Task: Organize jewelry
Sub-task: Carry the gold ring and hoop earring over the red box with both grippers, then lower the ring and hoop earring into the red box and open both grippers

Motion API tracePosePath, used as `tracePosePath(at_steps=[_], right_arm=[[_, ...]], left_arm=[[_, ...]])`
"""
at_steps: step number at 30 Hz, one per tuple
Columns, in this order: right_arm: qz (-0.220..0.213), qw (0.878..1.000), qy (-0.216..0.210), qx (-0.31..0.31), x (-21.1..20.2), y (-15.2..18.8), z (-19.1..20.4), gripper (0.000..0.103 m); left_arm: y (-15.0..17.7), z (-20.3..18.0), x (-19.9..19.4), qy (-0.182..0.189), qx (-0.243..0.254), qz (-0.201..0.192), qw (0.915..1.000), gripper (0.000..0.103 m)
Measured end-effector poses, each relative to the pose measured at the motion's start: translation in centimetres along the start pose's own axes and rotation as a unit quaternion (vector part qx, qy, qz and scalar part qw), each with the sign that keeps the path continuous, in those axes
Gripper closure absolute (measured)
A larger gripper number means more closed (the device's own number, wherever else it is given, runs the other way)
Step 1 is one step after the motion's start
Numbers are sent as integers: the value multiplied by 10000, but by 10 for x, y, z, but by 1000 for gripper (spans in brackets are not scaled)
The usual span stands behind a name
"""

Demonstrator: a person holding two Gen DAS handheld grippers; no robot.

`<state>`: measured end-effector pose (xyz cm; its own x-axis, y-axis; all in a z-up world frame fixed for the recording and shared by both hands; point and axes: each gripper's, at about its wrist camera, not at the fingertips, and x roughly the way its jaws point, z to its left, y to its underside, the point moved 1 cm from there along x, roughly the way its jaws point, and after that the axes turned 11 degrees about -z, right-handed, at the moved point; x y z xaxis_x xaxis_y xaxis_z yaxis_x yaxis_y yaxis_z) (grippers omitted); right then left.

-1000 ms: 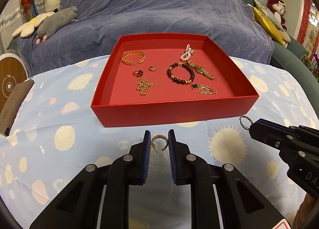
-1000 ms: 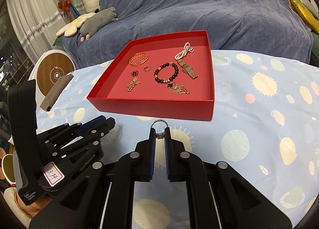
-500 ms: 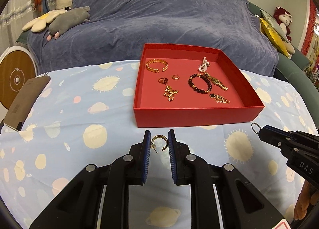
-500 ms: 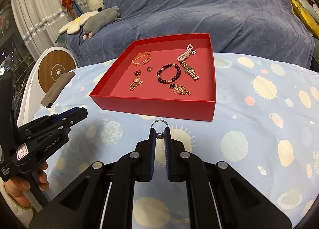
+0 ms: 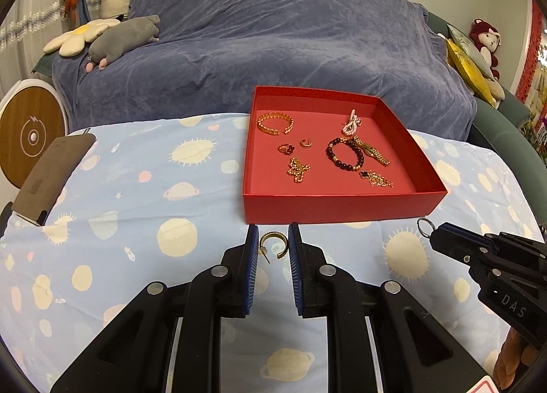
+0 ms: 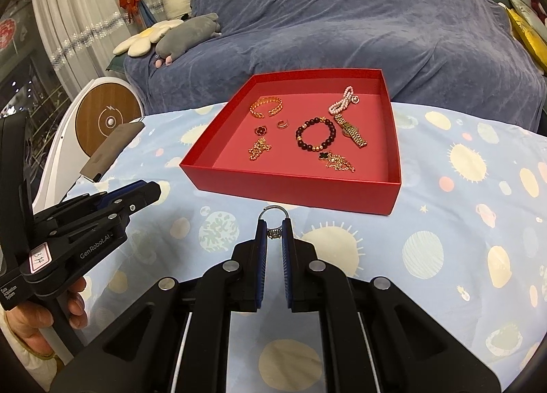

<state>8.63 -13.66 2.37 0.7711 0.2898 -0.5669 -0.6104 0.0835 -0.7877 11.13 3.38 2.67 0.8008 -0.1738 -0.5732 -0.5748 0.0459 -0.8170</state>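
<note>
A red tray point(image 5: 342, 203) point(image 6: 290, 184) on the patterned cloth holds several pieces: a gold cuff point(image 5: 275, 123), a dark bead bracelet point(image 5: 344, 154), a pearl piece point(image 5: 352, 122), a gold watch point(image 5: 372, 153), small rings and chains. My left gripper point(image 5: 272, 246) is shut on a gold hoop earring point(image 5: 273, 245), held in front of the tray's near left corner. My right gripper point(image 6: 273, 230) is shut on a silver ring point(image 6: 273, 218), just short of the tray's near wall; it also shows in the left wrist view point(image 5: 444, 239).
A blue-covered sofa point(image 5: 273, 34) with plush toys point(image 5: 116, 37) stands behind the table. A brown phone-like slab point(image 5: 51, 174) lies at the table's left edge. A round white device point(image 5: 27, 136) stands left of the table.
Both grippers have drawn back from the tray and the left one has shifted left, so the tray now sits farther away and to the right. Both keep their hold.
</note>
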Motion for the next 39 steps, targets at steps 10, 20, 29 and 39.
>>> tracePosePath(at_steps=[10, 20, 29, 39], right_arm=[[-163, 9997, -27, 169, -12, -8, -6, 95], [-306, 9991, 3, 291, -10, -28, -19, 95], [-594, 9981, 165, 14, 14, -78, -36, 95], [-638, 9976, 249, 113, 66, -115, -55, 95]], left_arm=[[-17, -17, -1, 70, -108, -174, 9998, 88], [-26, -24, 11, 164, -200, -118, 9996, 88], [-73, -32, 41, 109, 89, -312, 9994, 88], [-101, -28, 100, -9, 51, -283, 9996, 87]])
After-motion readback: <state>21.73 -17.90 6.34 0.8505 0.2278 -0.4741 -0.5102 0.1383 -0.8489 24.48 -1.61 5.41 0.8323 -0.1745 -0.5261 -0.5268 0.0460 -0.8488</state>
